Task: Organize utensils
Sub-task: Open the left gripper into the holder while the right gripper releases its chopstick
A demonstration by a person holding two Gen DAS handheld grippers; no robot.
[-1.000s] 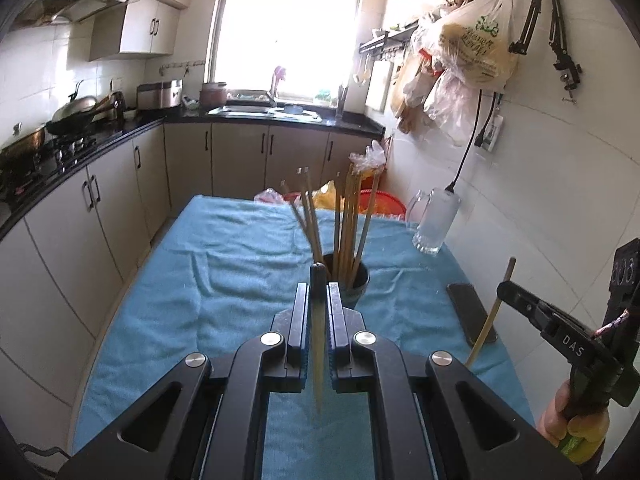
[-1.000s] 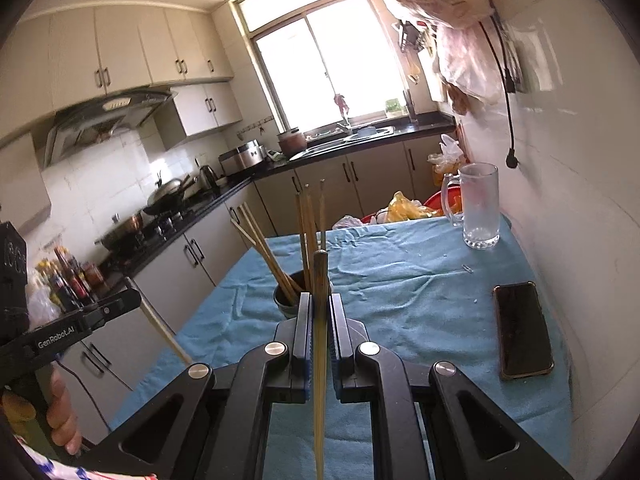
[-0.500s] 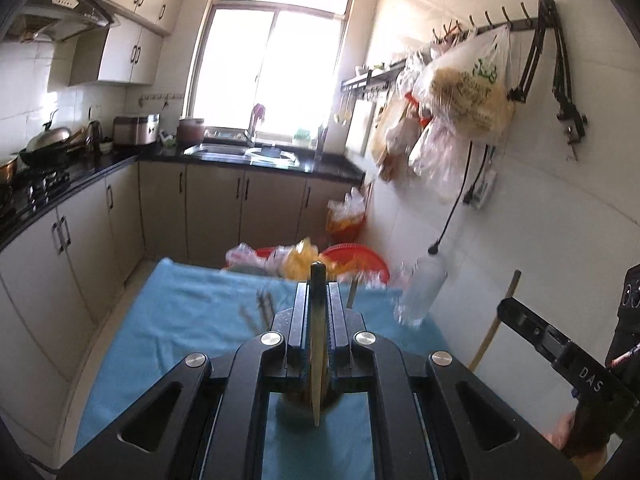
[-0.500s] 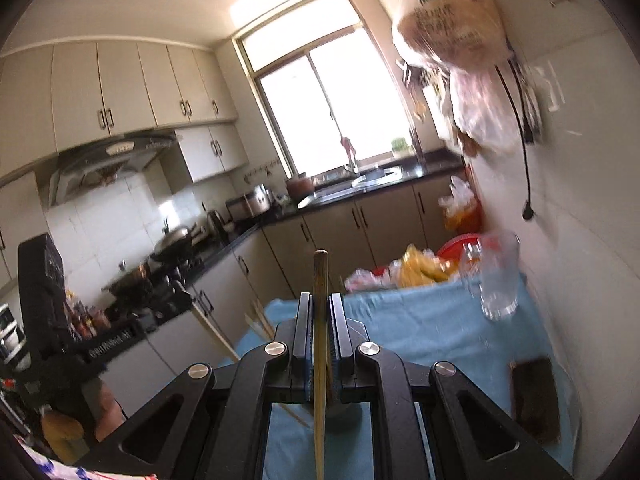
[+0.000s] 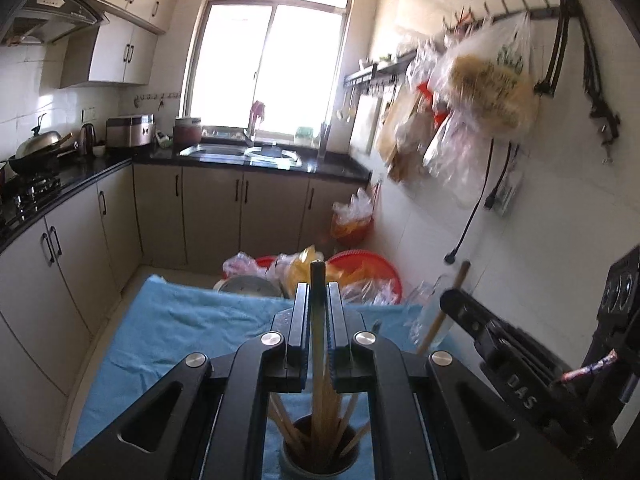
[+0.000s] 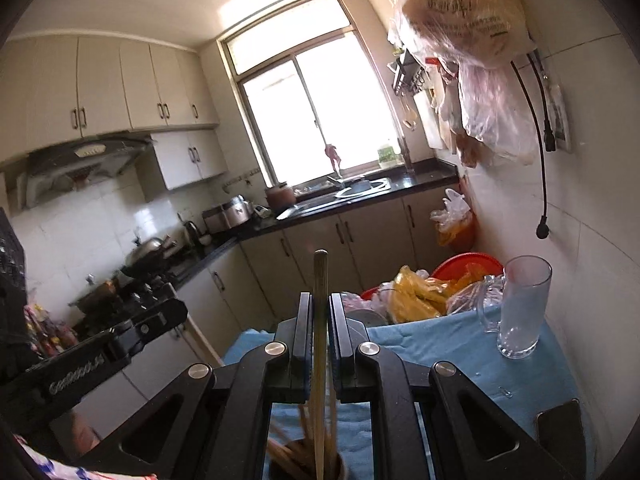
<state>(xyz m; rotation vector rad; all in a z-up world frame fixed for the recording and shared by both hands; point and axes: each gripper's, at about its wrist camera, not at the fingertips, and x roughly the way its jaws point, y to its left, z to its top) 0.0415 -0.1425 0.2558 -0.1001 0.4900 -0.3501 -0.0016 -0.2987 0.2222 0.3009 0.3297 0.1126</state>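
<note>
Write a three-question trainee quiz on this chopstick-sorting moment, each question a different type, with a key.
1. True or false: the left gripper is shut on a chopstick.
2. Multiple choice: in the right wrist view, the holder with the other chopsticks sits
A) directly below the right gripper
B) beside the glass mug
C) on the black counter
3. Fill in: the table is covered by a ____ cloth.

Key: 1 true; 2 A; 3 blue.
</note>
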